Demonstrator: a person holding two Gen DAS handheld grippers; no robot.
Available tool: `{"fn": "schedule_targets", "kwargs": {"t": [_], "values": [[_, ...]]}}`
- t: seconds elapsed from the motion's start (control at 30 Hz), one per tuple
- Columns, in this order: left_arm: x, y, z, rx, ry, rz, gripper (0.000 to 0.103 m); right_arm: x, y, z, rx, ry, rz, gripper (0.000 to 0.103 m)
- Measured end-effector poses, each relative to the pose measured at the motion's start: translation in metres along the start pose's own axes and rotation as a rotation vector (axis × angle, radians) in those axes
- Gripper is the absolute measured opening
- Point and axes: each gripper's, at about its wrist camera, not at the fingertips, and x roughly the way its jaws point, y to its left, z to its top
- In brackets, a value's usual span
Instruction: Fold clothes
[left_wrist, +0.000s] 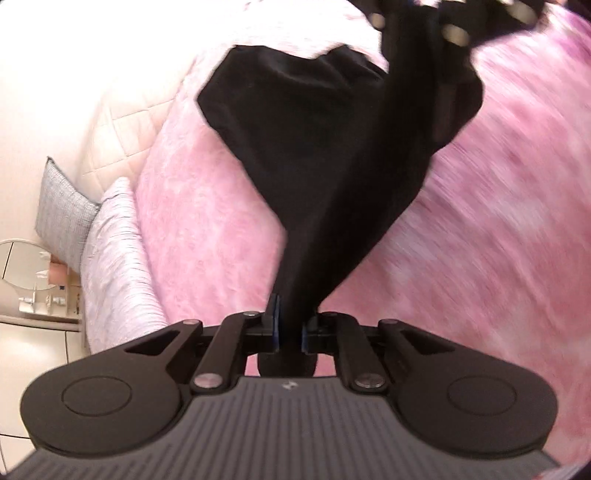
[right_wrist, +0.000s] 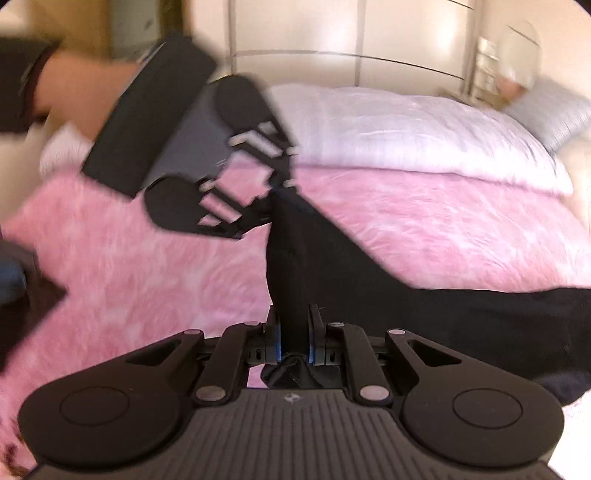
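A black garment hangs stretched above a fluffy pink blanket on a bed. My left gripper is shut on one bunched end of it. My right gripper is shut on another end of the black garment, which trails to the right over the pink blanket. In the right wrist view the left gripper shows blurred at upper left, held by a hand, pinching the garment's far end. In the left wrist view the right gripper is blurred at the top edge.
A white duvet and grey pillow lie at the head of the bed. A pale pillow, a grey cushion and a nightstand stand at left. A dark object sits at the left edge.
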Motion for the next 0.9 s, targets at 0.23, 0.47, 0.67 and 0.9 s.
{"fn": "schedule_targets", "kwargs": {"t": [0.23,0.47,0.67,0.9], "values": [[0.037,0.105,0.101,-0.035,0.036,-0.004,0.009,-0.043,-0.216,0.026,0.306,-0.082,0.191,0.012],[0.161,0.191,0.233,0.061,0.034,-0.108,0.009,-0.050,-0.416,-0.006,0.505,-0.099,0.220,0.013],[0.289,0.200,0.304,0.082,0.041,-0.256,0.012,-0.015,-0.533,-0.070,0.679,-0.061,0.184,0.013],[0.356,0.182,0.304,-0.085,0.028,-0.227,0.046,0.021,-0.576,-0.134,0.829,-0.049,0.120,0.015]]}}
